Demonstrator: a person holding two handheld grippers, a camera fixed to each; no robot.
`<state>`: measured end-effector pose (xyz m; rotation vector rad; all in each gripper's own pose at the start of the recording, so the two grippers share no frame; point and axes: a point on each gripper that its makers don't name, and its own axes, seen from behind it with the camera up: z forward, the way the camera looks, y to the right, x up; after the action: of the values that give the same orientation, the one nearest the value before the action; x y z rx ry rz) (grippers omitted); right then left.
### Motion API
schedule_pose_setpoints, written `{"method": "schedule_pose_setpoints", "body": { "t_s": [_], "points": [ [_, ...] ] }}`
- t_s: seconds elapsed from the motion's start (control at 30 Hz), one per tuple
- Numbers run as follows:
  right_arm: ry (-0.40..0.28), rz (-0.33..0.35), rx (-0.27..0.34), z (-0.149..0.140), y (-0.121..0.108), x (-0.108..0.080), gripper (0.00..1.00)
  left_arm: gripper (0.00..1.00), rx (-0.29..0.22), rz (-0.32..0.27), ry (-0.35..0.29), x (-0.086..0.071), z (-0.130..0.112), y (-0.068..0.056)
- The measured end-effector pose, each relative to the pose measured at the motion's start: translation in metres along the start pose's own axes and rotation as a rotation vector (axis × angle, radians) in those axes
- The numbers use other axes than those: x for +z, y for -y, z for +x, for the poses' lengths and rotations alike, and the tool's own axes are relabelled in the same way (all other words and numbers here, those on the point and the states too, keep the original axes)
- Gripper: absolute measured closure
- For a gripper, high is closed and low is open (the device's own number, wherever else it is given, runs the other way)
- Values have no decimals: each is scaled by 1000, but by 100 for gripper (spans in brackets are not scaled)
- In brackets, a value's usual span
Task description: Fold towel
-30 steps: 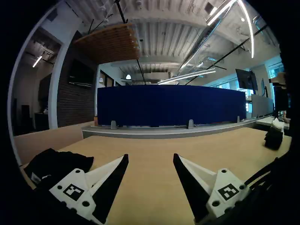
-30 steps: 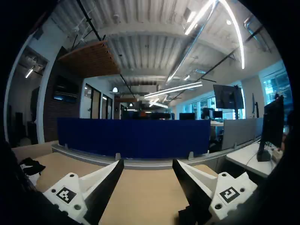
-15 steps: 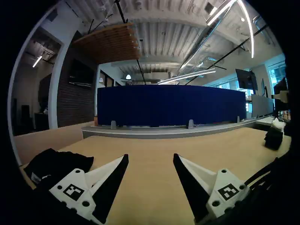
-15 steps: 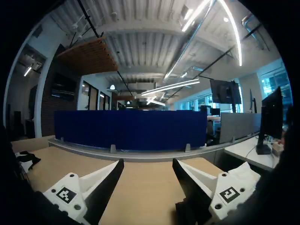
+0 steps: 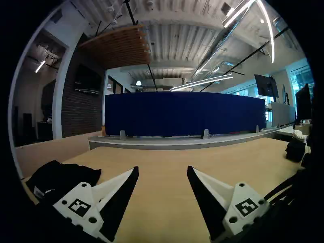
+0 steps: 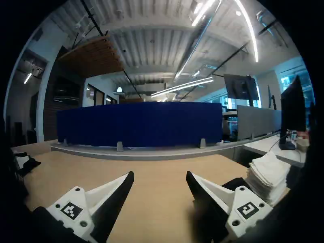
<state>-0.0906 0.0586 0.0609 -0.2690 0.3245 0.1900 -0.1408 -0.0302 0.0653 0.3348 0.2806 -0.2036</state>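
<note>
Wooden desk (image 6: 162, 164) ahead, your left gripper (image 5: 162, 168) and right gripper (image 6: 159, 174) both gape wide and empty; swing right carelessly and you could topple the white towel stack (image 6: 267, 172).

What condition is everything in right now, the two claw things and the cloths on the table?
Left gripper: open, empty.
Right gripper: open, empty.
Black cloth: crumpled, lying on the table.
White towels: folded, stacked in a pile.
</note>
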Motion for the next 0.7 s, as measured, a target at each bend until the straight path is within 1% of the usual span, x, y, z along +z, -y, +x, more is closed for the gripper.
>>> {"method": "schedule_pose_setpoints", "body": {
  "t_s": [0.2,0.4,0.5,0.7],
  "points": [
    [12,-2,11,-15,-3,5,0,12,0,0,0,0,0,0],
    [16,-14,23,-24,-4,7,0,12,0,0,0,0,0,-1],
    [14,-16,29,-26,-2,6,0,12,0,0,0,0,0,-1],
    [15,4,53,-28,5,6,0,12,0,0,0,0,0,-1]
  ]
}}
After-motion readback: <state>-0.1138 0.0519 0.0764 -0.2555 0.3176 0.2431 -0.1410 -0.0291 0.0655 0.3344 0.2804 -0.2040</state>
